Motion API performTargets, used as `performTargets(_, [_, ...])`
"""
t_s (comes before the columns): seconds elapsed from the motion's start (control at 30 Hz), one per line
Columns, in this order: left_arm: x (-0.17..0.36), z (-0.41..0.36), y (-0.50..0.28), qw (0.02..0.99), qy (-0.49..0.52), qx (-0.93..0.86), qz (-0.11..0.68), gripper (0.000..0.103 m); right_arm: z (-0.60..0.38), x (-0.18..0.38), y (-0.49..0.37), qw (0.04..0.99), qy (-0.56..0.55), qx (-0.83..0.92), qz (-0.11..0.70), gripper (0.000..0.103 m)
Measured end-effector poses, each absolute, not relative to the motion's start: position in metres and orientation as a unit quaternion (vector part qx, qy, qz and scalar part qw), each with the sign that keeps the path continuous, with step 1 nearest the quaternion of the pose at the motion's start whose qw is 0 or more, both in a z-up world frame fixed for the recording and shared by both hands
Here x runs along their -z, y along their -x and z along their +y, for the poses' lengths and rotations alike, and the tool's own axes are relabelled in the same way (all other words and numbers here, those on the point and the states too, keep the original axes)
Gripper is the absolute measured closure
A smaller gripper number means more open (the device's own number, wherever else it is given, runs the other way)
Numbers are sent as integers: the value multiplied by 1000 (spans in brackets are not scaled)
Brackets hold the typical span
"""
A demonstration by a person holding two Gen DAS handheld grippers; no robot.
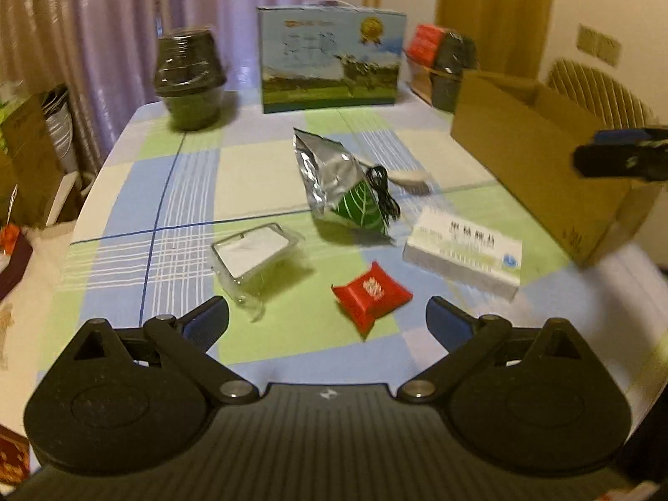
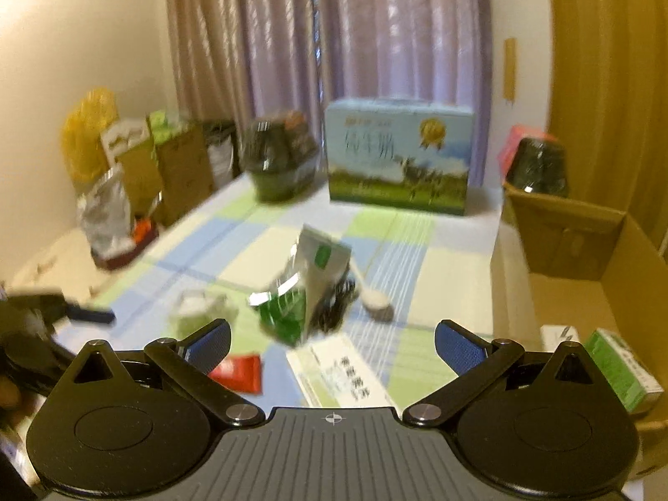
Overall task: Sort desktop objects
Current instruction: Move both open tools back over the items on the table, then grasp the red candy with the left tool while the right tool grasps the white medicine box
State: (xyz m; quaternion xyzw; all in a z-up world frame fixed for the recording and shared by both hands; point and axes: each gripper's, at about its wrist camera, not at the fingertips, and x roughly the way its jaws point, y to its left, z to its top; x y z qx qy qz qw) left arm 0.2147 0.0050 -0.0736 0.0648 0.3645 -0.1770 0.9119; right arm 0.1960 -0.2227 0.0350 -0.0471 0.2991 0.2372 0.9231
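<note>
Both fingers of the left gripper (image 1: 327, 323) stand wide apart and hold nothing, above the checked tablecloth (image 1: 183, 192), and the right gripper (image 2: 332, 344) is also wide open and empty. Just ahead of the left one lie a small red packet (image 1: 370, 292), a clear plastic case (image 1: 254, 250) and a white box (image 1: 463, 252). Farther are a silver and green pouch (image 1: 338, 183) with a black cable (image 1: 383, 196) touching it, the open cardboard box (image 1: 538, 175) at the right, and a blue carton (image 1: 330, 62) at the far edge.

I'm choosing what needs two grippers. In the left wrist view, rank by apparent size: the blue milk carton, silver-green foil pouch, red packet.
1. Blue milk carton, though farthest away.
2. Silver-green foil pouch.
3. Red packet, smallest despite being nearest.
</note>
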Motion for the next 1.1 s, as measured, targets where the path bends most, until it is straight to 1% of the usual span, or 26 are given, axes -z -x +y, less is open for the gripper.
performTargets(0.3, [93,-5,-224,898,-58,184,395,4,-214,29,-216,899,88,-243,353,2])
performTargets(0.5, [101,-14,-232,894,-68,180,406,4,-210,51,-238,890,122,-246,364,2])
performTargets(0.8, [110,-17,-240,889,-78,171,417,4,-210,73,-253,871,134,-251,400,2])
performTargets(0.83, [110,-17,-241,889,-78,170,418,4,-209,74,-252,870,135,-252,401,3])
performTargets(0.9, [111,-16,-242,890,-74,168,418,4,-206,75,-252,865,137,-258,407,13])
performTargets(0.97, [110,-16,-242,891,-70,168,417,4,-203,76,-251,861,142,-258,415,30])
performTargets(1.1, [109,-14,-241,893,-66,163,415,4,-200,75,-247,858,138,-259,422,33])
